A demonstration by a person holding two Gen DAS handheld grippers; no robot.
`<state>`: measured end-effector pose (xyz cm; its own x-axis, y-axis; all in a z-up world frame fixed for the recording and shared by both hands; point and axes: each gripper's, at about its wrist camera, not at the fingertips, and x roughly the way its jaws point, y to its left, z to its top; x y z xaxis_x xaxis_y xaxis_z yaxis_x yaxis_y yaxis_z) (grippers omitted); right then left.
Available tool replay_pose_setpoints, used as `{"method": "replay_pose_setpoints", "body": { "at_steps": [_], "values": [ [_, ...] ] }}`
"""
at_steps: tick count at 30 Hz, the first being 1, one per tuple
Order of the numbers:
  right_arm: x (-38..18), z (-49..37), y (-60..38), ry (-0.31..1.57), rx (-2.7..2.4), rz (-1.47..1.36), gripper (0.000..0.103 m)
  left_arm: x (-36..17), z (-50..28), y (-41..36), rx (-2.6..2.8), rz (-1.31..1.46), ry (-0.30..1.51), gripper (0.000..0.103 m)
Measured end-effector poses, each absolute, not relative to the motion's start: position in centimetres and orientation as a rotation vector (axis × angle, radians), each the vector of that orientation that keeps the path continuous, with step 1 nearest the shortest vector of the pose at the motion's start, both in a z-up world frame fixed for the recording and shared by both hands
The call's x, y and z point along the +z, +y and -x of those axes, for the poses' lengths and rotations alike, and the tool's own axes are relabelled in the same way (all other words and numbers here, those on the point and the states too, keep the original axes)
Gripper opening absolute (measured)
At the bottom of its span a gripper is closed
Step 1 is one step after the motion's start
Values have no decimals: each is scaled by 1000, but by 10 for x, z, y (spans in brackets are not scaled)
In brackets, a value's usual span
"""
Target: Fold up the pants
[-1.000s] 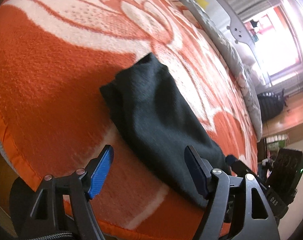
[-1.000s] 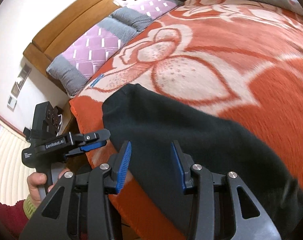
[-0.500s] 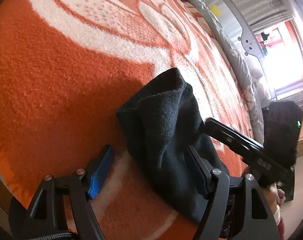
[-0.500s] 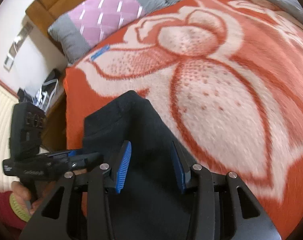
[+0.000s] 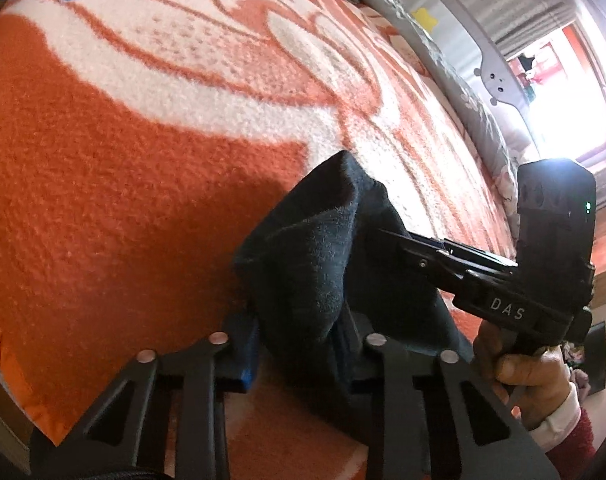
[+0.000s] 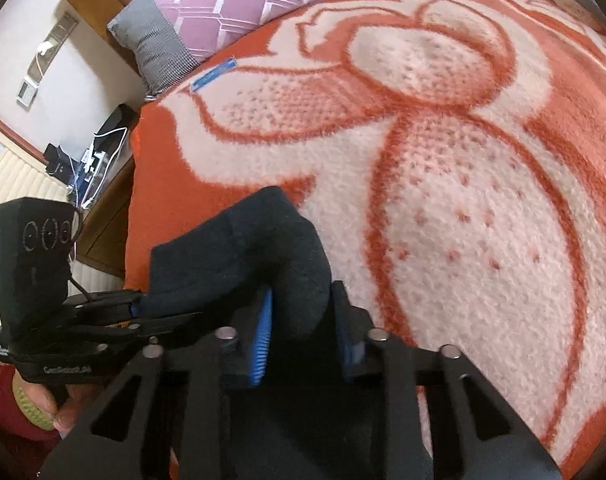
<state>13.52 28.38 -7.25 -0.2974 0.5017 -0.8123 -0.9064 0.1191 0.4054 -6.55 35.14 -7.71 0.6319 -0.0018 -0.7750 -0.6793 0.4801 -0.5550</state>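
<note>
Fig. | I pinch pants (image 5: 315, 264) edge in left gripper (image 5: 293, 344) | right gripper (image 6: 303, 332) pinches alongside | lifted off blanket (image 5: 103, 208) to carry the fold over

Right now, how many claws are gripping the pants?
2. The left claw is shut on the near end of the dark pants. The right claw pinches the same bunched end, beside it. Neither claw hides the other.
</note>
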Motion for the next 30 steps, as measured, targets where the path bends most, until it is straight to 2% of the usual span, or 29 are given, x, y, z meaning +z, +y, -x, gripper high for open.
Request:
{"method": "replay_pose_setpoints", "body": {
  "at_steps": [3,18,30],
  "values": [
    [-61,-136,271,1153,1500,431,19,-63,62,345,448,972,778,21],
    [36,-154,134,961,1479,94,18,51,37,253,206,789,651,20],
    [46,-161,8,893,1346,-92,17,79,0,138,-4,621,694,19]
  ]
}}
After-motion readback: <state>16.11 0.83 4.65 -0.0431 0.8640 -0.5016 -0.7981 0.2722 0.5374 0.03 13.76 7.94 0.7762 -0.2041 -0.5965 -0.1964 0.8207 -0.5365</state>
